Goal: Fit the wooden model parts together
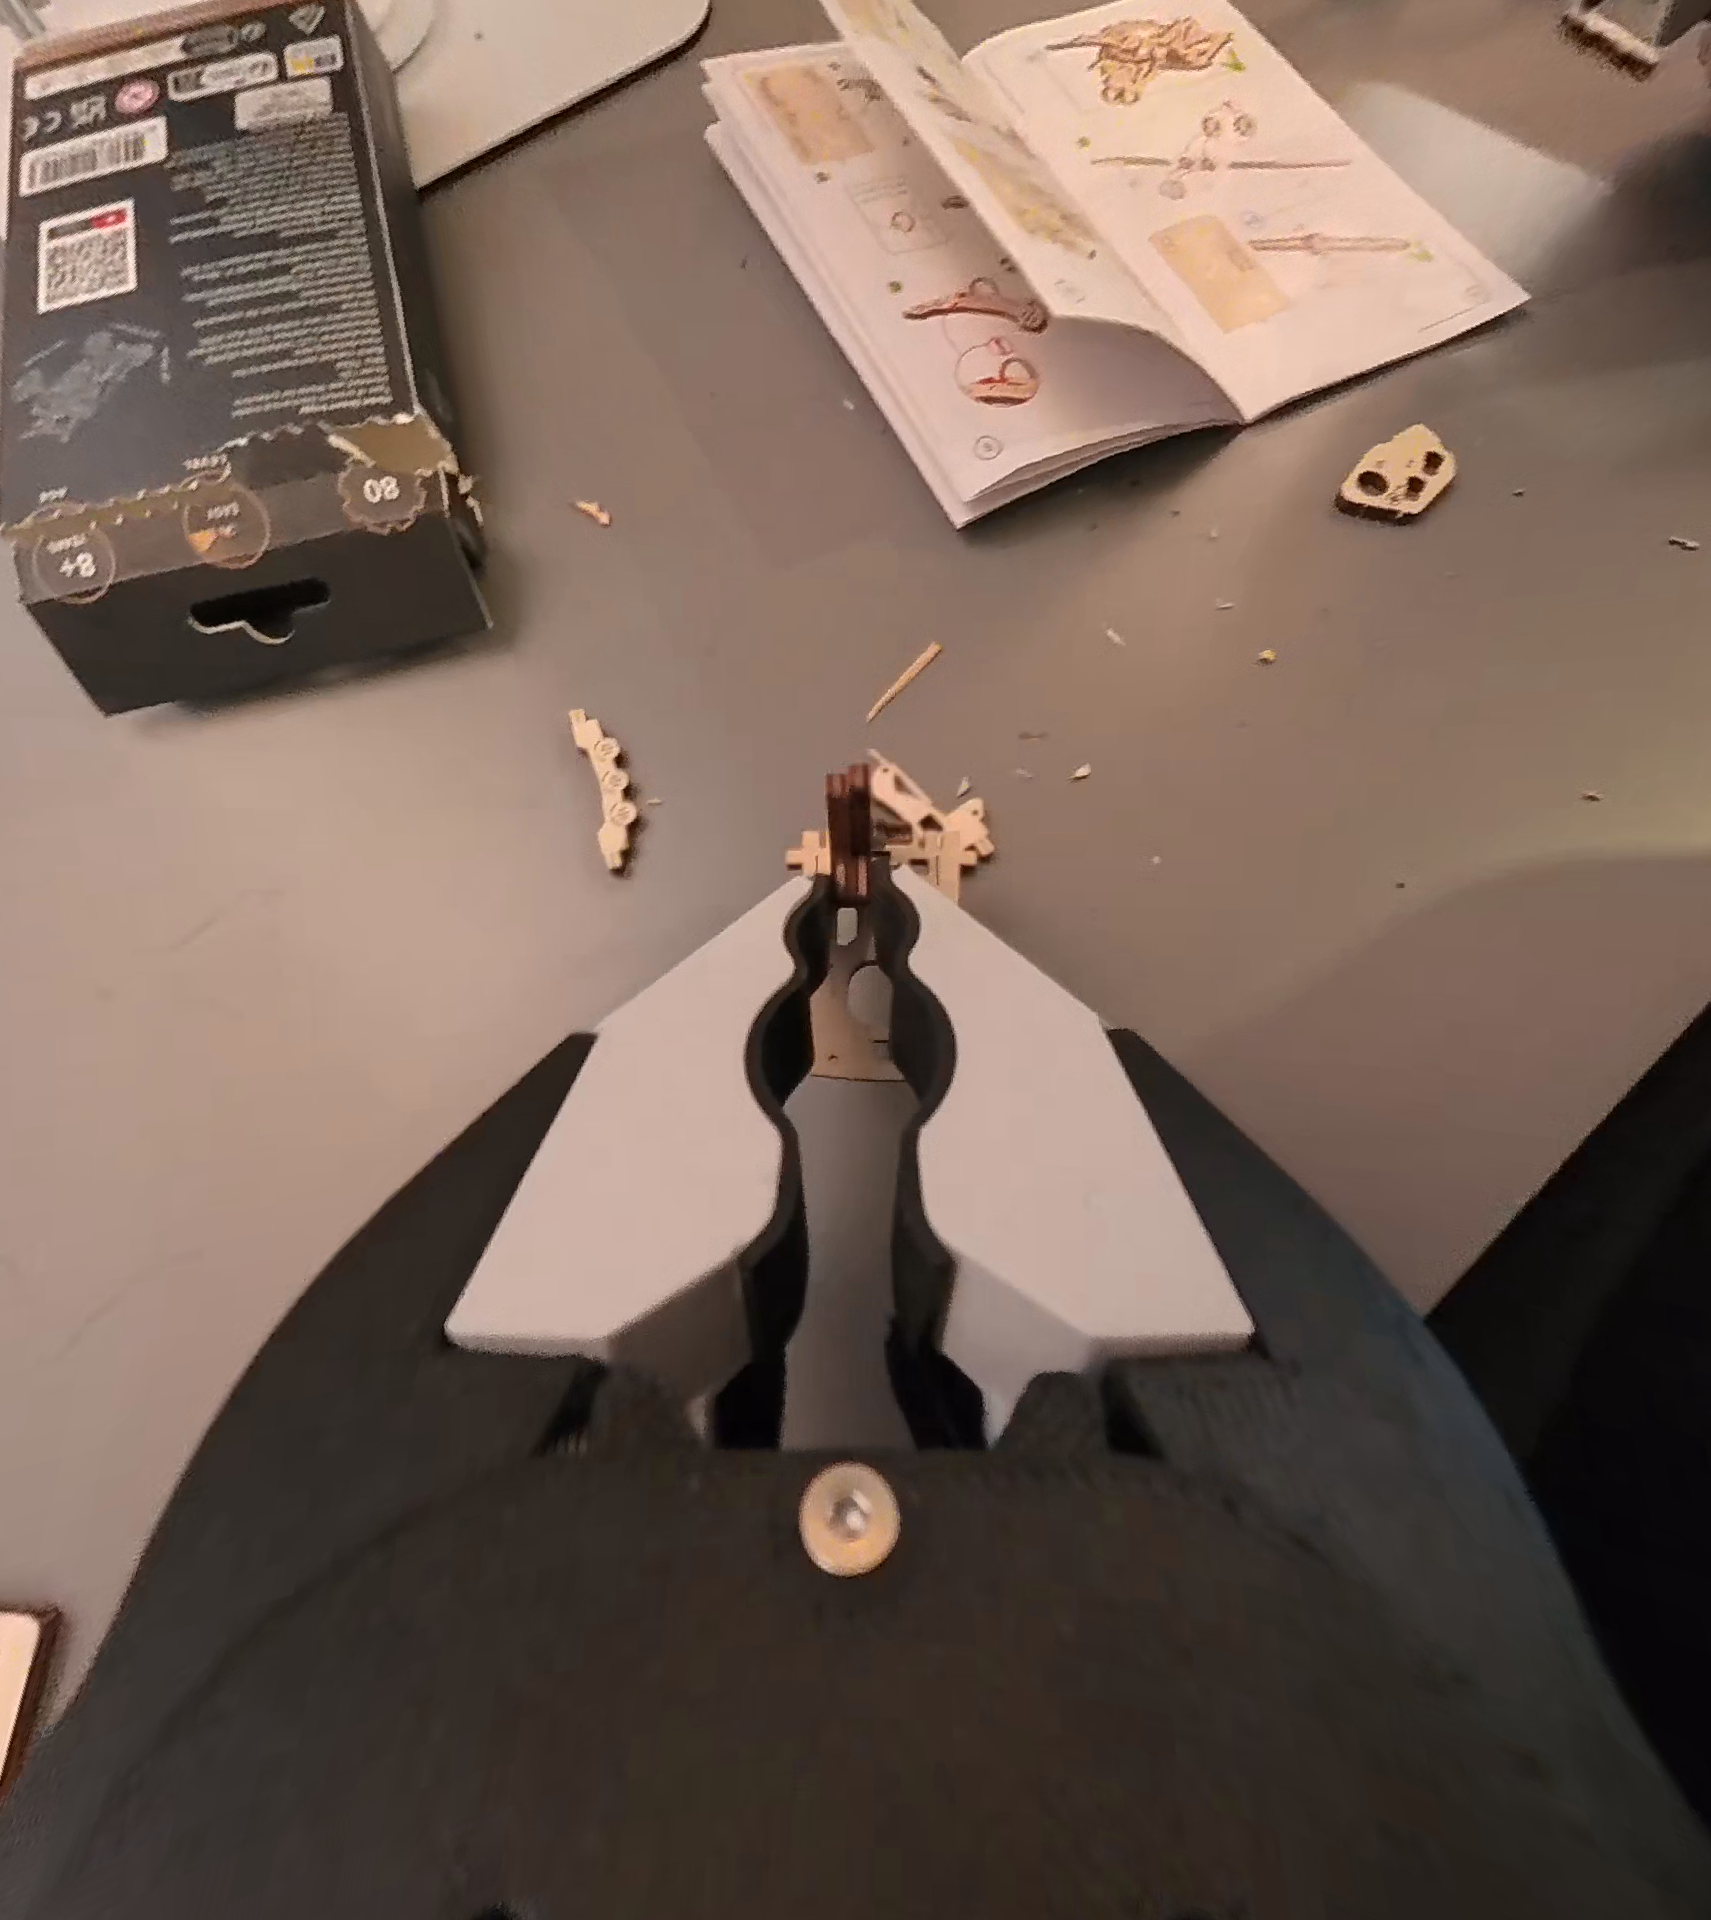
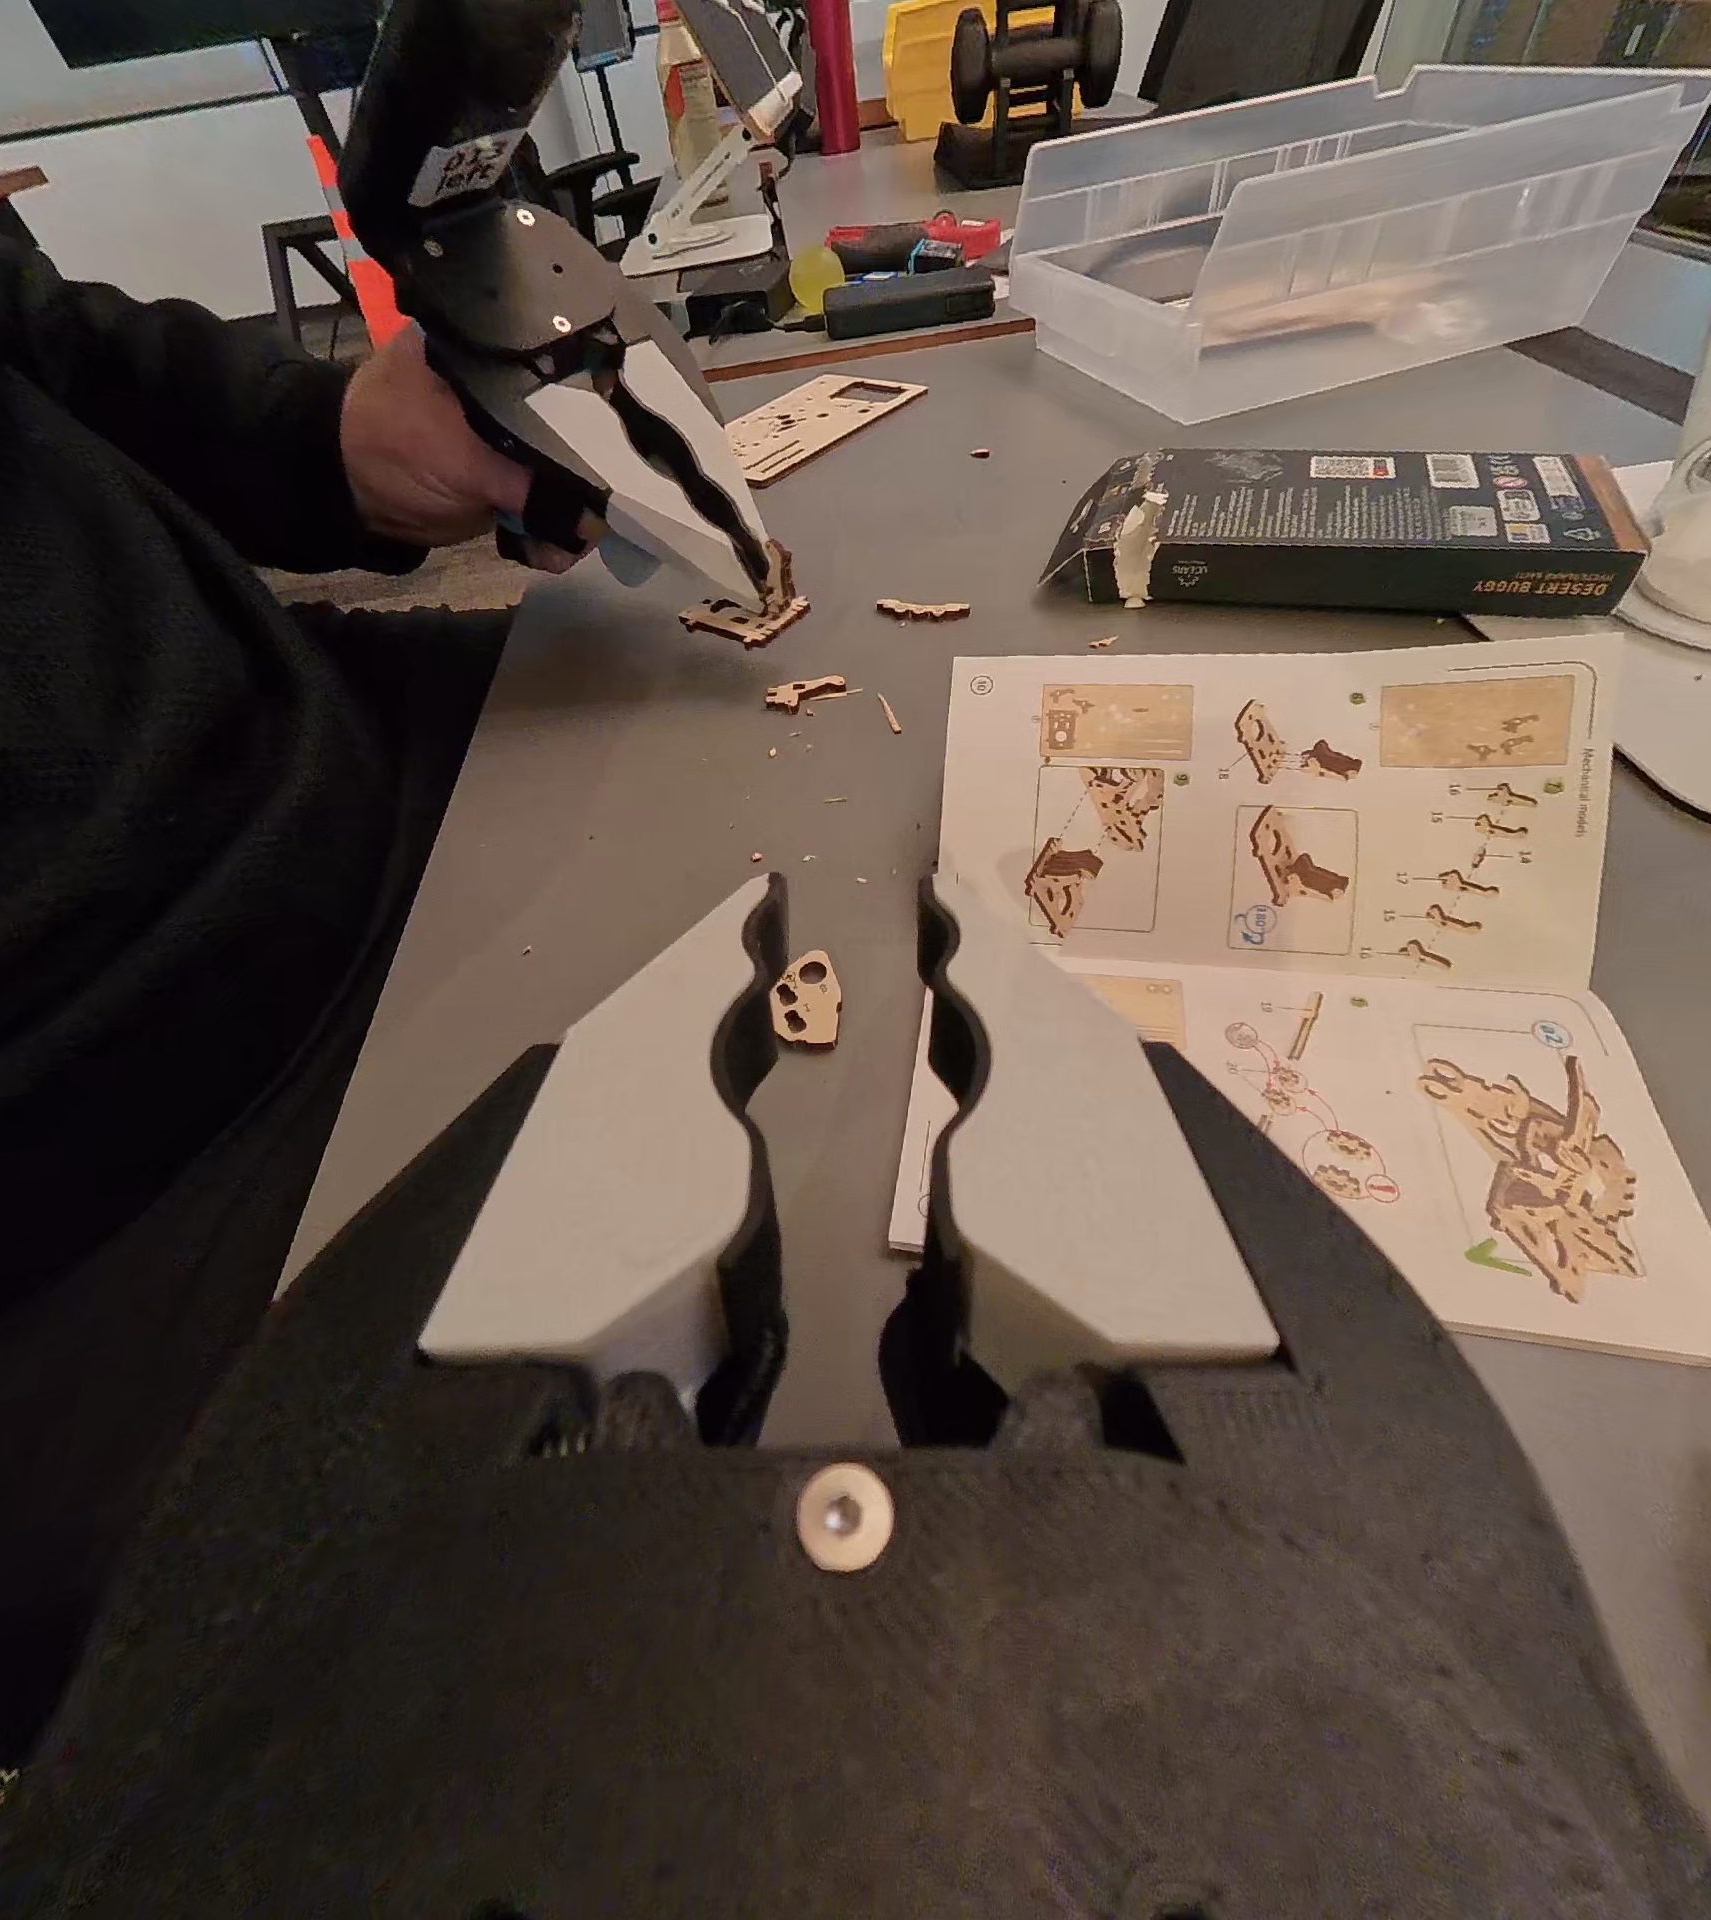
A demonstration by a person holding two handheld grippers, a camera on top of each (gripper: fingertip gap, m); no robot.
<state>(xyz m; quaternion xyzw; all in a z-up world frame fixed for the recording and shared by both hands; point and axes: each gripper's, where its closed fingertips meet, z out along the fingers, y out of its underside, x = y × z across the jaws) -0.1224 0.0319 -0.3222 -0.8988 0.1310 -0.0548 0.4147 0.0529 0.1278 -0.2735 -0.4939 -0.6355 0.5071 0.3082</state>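
My left gripper (image 1: 853, 883) is shut on a small wooden sub-assembly (image 1: 856, 831) of light and dark plywood parts, holding it down on the grey table (image 1: 311, 987). The same gripper (image 2: 763, 571) and assembly (image 2: 749, 613) show in the right wrist view at the table's near-left edge. My right gripper (image 2: 851, 899) is open and empty, hovering over a small flat wooden plate with holes (image 2: 807, 1000) that lies between its fingers. That plate also shows in the left wrist view (image 1: 1396, 483). A curved toothed strip (image 1: 607, 790) lies left of the assembly.
An open instruction booklet (image 2: 1277, 935) lies to the right. A dark product box (image 2: 1350, 530) lies beyond it, with a clear plastic bin (image 2: 1350, 239) behind. A punched plywood sheet (image 2: 820, 426) lies at the back. A small hooked wooden piece (image 2: 804, 691) and splinters are scattered about. To the small hooked wooden piece (image 2: 804, 691): left tips about 4 cm, right tips about 20 cm. It turns up in the left wrist view (image 1: 946, 798) as well.
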